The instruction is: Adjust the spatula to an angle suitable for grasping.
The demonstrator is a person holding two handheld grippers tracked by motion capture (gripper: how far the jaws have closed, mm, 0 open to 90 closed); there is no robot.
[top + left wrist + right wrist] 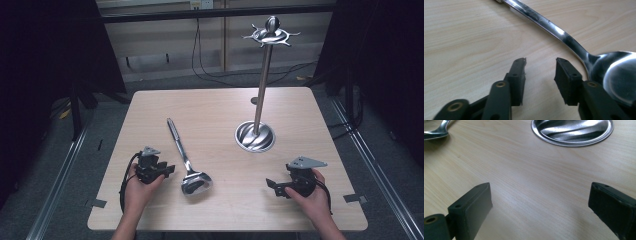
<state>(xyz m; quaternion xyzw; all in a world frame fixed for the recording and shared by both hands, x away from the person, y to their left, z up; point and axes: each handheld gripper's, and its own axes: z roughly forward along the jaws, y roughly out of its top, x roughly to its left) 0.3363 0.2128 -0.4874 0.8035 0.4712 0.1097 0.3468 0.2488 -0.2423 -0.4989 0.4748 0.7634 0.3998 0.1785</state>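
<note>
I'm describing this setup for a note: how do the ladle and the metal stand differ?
The ladle lies flat on the table, while the stand rises upright. The ladle ends in a bowl near the left gripper; the stand ends below in a round swirled base and above in a ring of hooks. The ladle sits left of centre, the stand right. Both are shiny silver metal.

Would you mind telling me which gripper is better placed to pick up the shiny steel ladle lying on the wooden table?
Left, probably. The left gripper sits open right beside the shiny steel ladle, whose neck runs just past its jaws. The right gripper, open too, is further off, facing bare table.
</note>
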